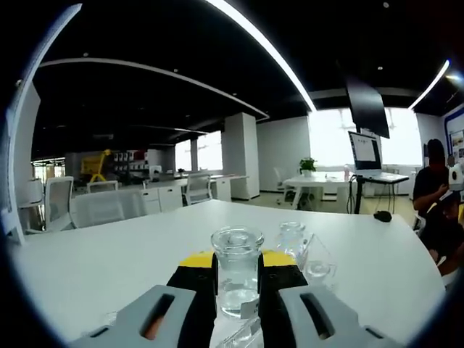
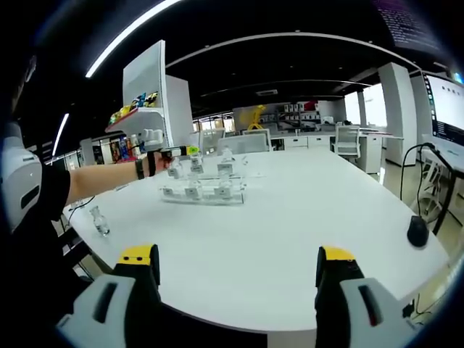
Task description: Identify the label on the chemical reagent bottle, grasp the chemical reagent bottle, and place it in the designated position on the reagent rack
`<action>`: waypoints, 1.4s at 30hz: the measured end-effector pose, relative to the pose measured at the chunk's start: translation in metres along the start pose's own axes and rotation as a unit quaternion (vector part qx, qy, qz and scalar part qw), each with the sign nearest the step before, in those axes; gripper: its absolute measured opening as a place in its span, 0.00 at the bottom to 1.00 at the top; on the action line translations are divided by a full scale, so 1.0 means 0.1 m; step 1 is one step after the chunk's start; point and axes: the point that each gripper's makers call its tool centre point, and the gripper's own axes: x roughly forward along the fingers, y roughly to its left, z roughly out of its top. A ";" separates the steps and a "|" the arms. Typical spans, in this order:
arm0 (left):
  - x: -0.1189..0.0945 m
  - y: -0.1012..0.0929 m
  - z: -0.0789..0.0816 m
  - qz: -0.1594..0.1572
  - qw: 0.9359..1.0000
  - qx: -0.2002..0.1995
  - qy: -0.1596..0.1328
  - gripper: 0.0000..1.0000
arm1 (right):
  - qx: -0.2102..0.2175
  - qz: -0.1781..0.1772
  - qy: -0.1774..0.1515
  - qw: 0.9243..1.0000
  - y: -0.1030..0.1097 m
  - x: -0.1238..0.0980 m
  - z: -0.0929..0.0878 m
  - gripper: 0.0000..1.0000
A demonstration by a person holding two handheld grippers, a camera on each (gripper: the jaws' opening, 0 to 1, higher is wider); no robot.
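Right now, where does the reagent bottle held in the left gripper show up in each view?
Left gripper view: the reagent bottle sits bottom centre, clamped between the left gripper jaws.
Right gripper view: upper left, a small clear bottle at the end of the outstretched arm, above the reagent rack.
Shared landmark: the white table, also seen here.

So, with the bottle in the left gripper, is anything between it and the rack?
Nothing visible blocks it. In the right gripper view the left gripper holds the bottle right at the clear rack, beside bottles already seated there; only bare white table surrounds the rack.
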 end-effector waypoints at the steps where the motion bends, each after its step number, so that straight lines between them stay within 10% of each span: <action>1: 0.00 0.00 -0.02 0.002 1.000 0.001 0.005 0.20 | 0.000 0.000 0.000 1.000 0.00 0.00 0.00 0.85; 42: 0.00 -0.05 -0.35 0.024 0.999 0.006 0.024 0.23 | 0.005 0.001 0.002 1.000 -0.02 0.00 -0.06 0.85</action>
